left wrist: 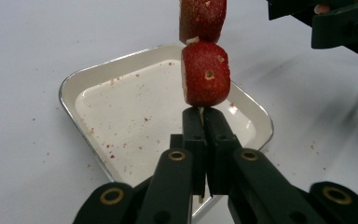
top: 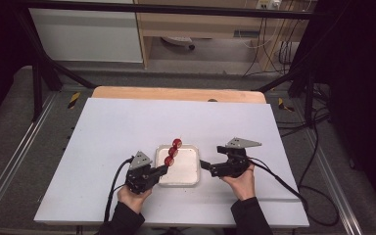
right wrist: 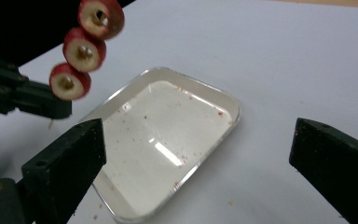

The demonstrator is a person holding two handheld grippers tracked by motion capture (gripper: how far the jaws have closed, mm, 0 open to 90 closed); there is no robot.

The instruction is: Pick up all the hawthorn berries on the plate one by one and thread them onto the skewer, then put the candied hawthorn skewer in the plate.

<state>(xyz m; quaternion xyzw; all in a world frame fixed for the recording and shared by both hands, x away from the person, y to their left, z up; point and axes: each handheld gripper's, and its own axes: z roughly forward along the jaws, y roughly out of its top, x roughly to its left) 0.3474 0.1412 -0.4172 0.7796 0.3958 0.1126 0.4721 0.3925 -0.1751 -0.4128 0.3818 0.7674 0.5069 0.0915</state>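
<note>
Left tongs point(left wrist: 199, 116) clenched on a thin skewer, its stick mostly hidden between the pads. Three red fruit slices point(right wrist: 84, 49) ride it above the white tray point(top: 188, 178) on the surface point(top: 127, 127); top slice cut off in the left gripper view. Right tongs point(right wrist: 196, 154) released, nothing between them, beside the tray.

Black grippers point(top: 162, 169), brass-ringed pivots, grey three-cornered top plates, trailing black cables; dark sleeves point(top: 125, 220).

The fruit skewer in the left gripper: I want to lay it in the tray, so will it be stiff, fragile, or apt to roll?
The skewer, clamped by the left gripper, stays straight, so probably stiff. Its three red slices look soft, likely bruising or sliding off. Being round, they may roll in the tray.
</note>
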